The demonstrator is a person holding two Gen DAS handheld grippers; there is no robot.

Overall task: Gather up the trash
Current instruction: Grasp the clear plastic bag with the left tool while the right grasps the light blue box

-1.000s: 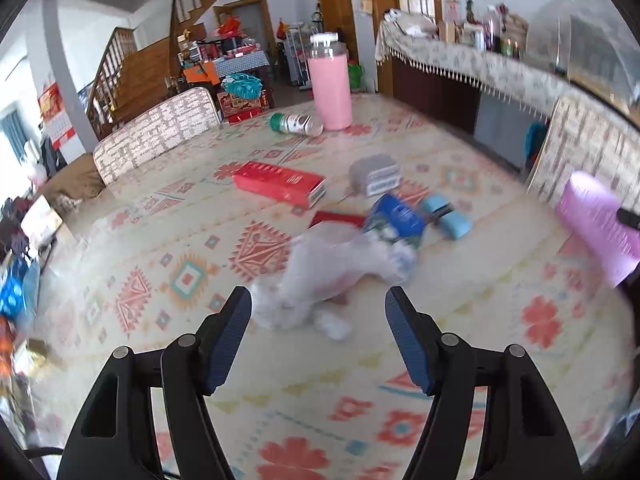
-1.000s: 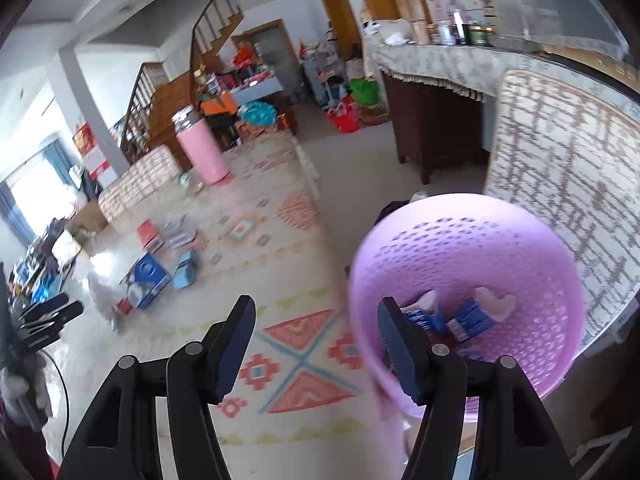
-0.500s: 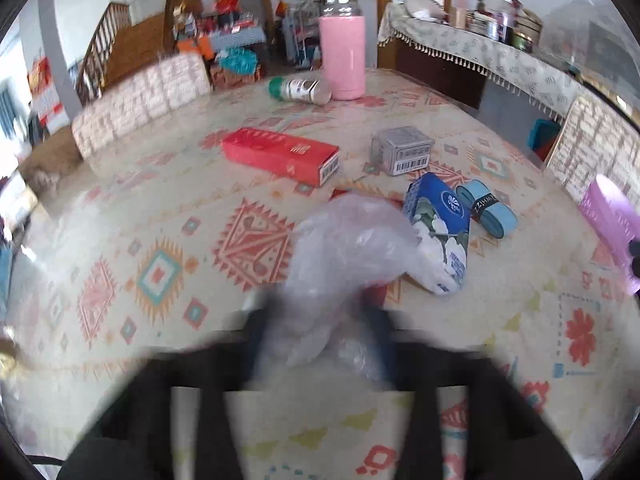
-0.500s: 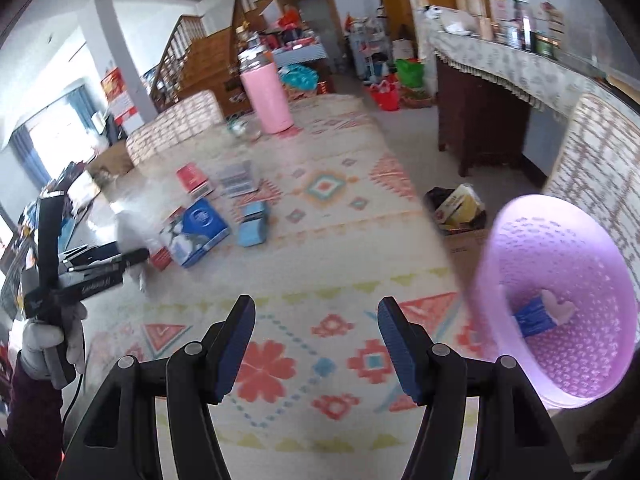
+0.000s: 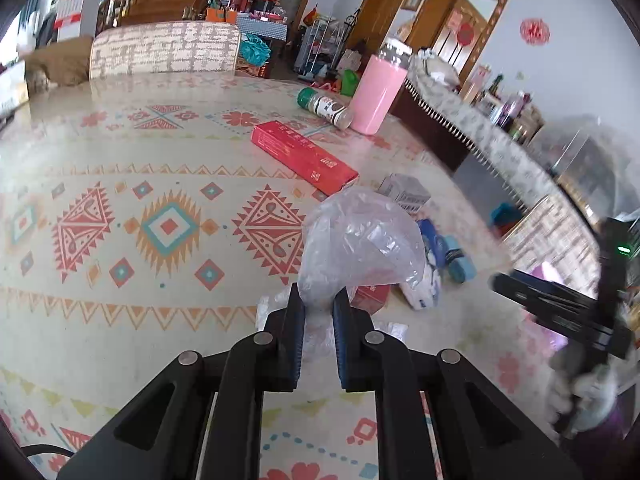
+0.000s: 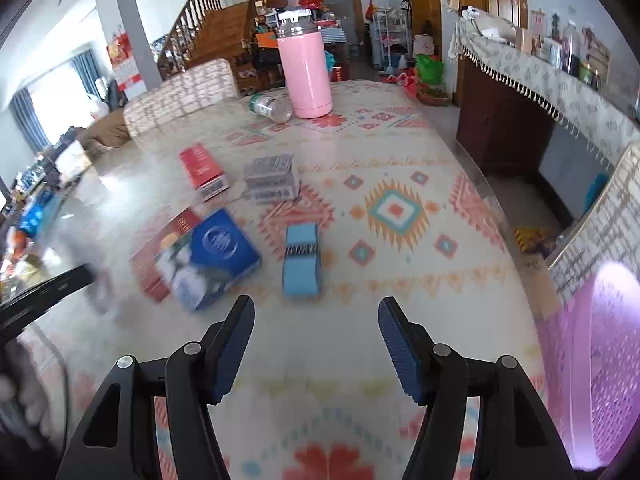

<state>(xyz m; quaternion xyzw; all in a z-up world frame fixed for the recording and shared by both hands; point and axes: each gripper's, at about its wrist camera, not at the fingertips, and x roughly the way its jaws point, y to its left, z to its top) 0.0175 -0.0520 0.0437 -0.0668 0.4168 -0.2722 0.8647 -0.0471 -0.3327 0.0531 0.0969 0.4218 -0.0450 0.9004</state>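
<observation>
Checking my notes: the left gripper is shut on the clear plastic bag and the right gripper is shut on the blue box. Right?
Half right. The left gripper is shut on the plastic bag, but the right wrist view shows the right gripper open and empty.

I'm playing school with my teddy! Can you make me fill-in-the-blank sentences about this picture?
1. The left tongs are shut on a clear plastic ____.
2. The right tongs are ____ and hold nothing.
3. The tall tumbler is colored ____.
4. The small bottle beside it lies on its ____.

Missing words: bag, open, pink, side
</observation>
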